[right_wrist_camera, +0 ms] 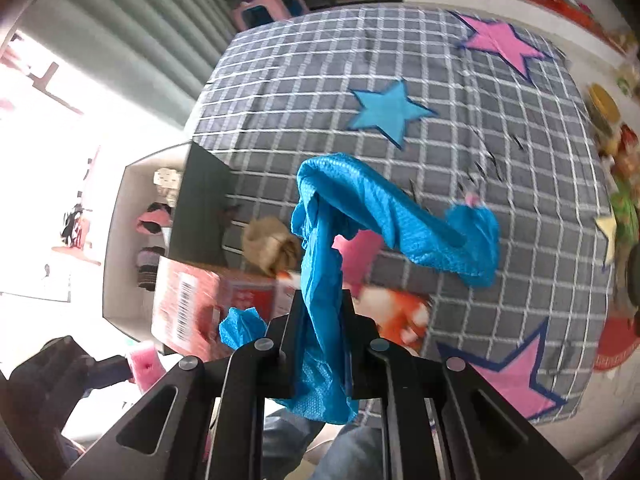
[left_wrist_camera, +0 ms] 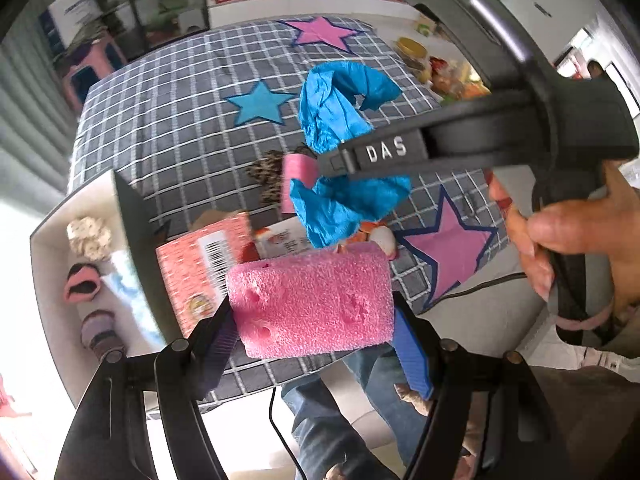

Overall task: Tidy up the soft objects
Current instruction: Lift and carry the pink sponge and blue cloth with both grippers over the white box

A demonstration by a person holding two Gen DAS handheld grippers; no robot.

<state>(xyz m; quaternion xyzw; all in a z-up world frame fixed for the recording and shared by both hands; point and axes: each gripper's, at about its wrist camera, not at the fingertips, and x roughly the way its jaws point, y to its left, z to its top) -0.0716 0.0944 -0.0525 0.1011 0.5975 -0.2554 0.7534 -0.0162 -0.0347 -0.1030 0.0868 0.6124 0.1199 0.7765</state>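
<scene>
Low bed or table under a grey quilt [right_wrist_camera: 460, 184] with a white grid and sewn-on pink and blue stars; ribbed pale-green wall and a bright window behind it.

Left gripper [left_wrist_camera: 312, 312]: jaws spread and grasping a pink rectangular foam block [left_wrist_camera: 310, 300], pitted and dented, held crosswise with one finger against each end. The block hangs above the near edge of the quilt. Just beyond its far left corner, a red-and-white printed cardboard carton [left_wrist_camera: 200, 264] with a barcode. Further left of the claw, an open white box with a dark side wall [left_wrist_camera: 132, 236], holding several rolled soft items in cream, pink and purple. Below the claw, a person's legs in blue jeans [left_wrist_camera: 320, 420].

Right gripper [right_wrist_camera: 318, 316]: jaws clenched tight on a crumpled bright-blue thin fabric piece [right_wrist_camera: 360, 208]. The fabric rises from the pinch, arcs over to the right and droops, clear of the quilt; a loose tail hangs below the fingers. Just beyond the fingertips, right, an orange-and-white plush toy [right_wrist_camera: 400, 312], blurred. Left of the fingertips, a tan woolly ball [right_wrist_camera: 268, 248] beside the carton. The left wrist view shows a bare hand [left_wrist_camera: 580, 236] around the right gripper's handle.
</scene>
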